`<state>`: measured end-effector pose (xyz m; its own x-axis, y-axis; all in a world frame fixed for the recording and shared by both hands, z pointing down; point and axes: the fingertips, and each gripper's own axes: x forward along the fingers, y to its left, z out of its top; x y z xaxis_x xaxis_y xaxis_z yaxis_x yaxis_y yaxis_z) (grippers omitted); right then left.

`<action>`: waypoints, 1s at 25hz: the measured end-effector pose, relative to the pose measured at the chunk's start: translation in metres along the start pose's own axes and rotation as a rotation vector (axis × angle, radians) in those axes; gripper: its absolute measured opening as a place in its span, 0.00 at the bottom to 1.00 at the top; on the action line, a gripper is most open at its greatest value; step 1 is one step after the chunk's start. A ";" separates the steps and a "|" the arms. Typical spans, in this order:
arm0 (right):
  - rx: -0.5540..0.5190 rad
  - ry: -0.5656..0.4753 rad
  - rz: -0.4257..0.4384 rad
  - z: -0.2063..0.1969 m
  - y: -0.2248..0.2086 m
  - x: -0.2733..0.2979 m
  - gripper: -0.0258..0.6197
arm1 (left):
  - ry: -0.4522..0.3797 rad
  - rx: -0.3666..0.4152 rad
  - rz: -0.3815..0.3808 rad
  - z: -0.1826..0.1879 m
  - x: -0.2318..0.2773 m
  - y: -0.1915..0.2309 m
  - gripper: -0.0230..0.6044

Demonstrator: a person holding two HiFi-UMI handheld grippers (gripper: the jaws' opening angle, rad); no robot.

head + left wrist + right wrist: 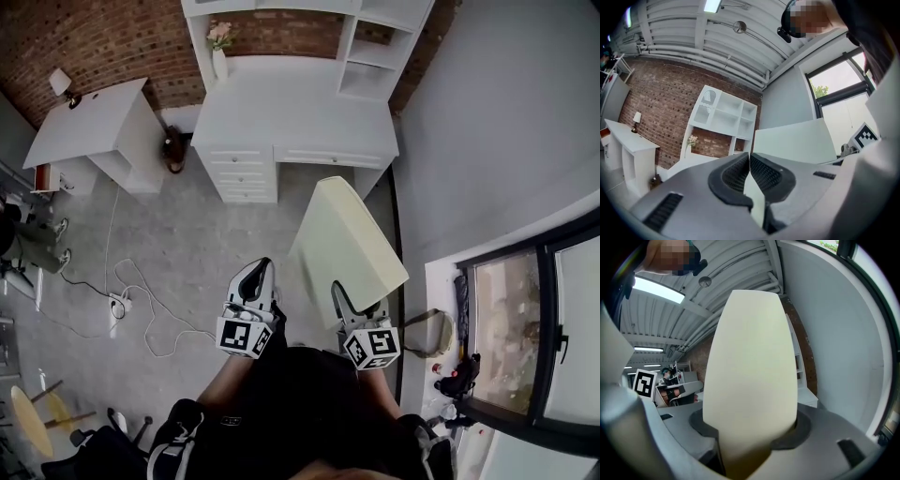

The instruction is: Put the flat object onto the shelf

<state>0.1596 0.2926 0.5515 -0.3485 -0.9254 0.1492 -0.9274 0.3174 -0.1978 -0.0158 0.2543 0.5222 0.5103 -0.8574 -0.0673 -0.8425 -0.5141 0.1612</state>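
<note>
The flat object [347,248] is a thick cream slab that sticks forward and up from my right gripper [341,292], which is shut on its near edge. In the right gripper view the flat object [750,362] fills the middle, clamped between both pads of the right gripper [750,430]. My left gripper [255,277] hangs to the slab's left, apart from it. Seen in its own view, the left gripper [749,158] is shut with nothing in it. The white shelf [375,47] stands on the white desk [291,112] ahead; the shelf [724,112] has several open compartments.
A vase with flowers [219,52] stands on the desk's left side. A white side table [89,131] is at the far left. A power strip with its cable [117,305] lies on the floor. A grey wall and a window [525,319] close the right side.
</note>
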 end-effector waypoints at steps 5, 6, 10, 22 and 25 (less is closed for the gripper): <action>0.002 -0.027 -0.033 0.032 -0.015 0.082 0.48 | -0.019 0.001 -0.043 0.021 0.074 0.054 0.06; 0.004 -0.030 -0.042 0.037 -0.018 0.098 0.48 | -0.020 0.000 -0.047 0.024 0.086 0.065 0.07; -0.009 -0.041 -0.065 0.057 -0.025 0.154 0.48 | -0.023 0.023 -0.056 0.037 0.131 0.106 0.06; -0.021 -0.020 -0.020 0.087 -0.101 0.311 0.48 | 0.011 0.017 0.025 0.024 0.272 0.186 0.06; -0.027 -0.026 0.018 0.100 -0.131 0.353 0.48 | -0.002 0.022 0.068 0.028 0.318 0.199 0.07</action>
<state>0.1718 -0.0962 0.5333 -0.3622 -0.9242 0.1207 -0.9244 0.3396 -0.1739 -0.0262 -0.1214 0.5050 0.4513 -0.8904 -0.0592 -0.8789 -0.4550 0.1435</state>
